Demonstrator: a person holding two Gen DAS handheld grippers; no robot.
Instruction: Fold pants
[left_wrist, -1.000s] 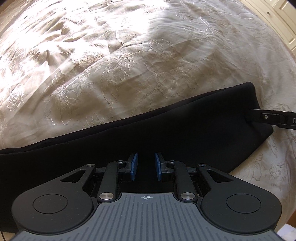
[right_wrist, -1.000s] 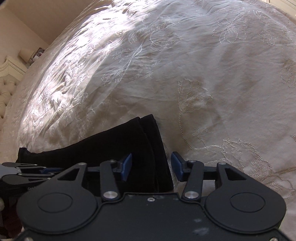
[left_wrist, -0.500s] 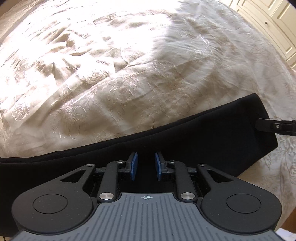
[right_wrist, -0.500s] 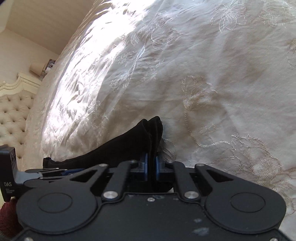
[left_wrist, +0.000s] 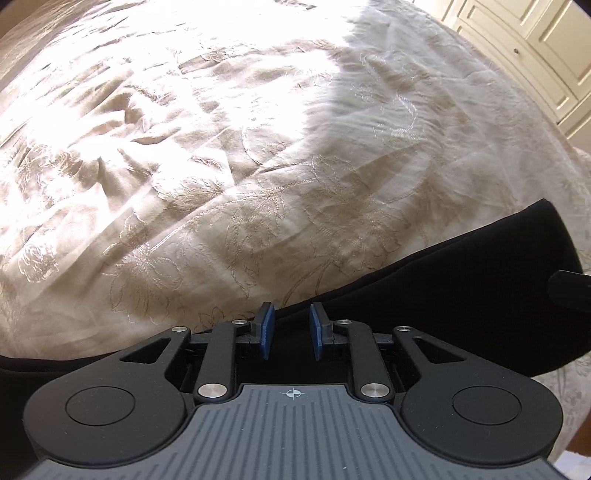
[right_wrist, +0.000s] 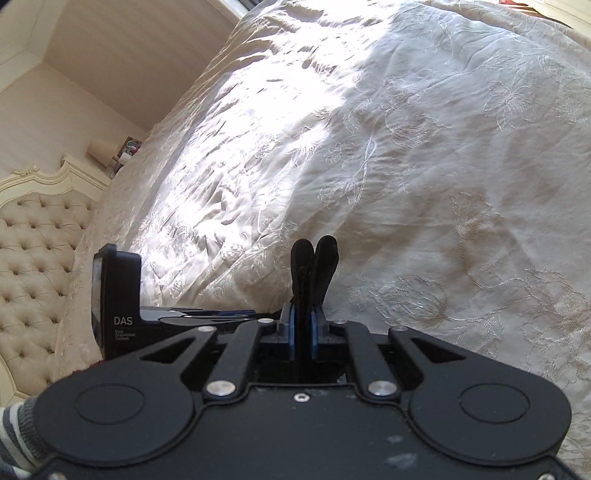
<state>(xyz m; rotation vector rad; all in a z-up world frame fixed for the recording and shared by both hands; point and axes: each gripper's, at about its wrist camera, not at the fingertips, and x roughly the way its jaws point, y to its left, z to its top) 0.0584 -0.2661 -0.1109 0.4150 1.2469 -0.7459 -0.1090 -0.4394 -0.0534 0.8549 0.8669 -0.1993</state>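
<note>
pants (left_wrist: 461, 295) on bedspread (left_wrist: 221, 166), headboard (right_wrist: 33, 258) left

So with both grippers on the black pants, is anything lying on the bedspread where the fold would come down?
Nothing visible does. The right gripper is shut on the end of the black pants, the left gripper grips their edge, and the embroidered bedspread beyond shows only wrinkles and sunlight. What lies under the pants is hidden.

Your left gripper's (left_wrist: 289, 329) body covers the near part of the black pants (left_wrist: 461, 295), so whether its pads touch cloth can't be told. Pants run off the left edge. The right gripper (left_wrist: 570, 291) is cut by the right edge there. In your right wrist view, only two cloth tips (right_wrist: 314, 266) show; a striped sleeve (right_wrist: 14, 435) is cropped at the corner.
</note>
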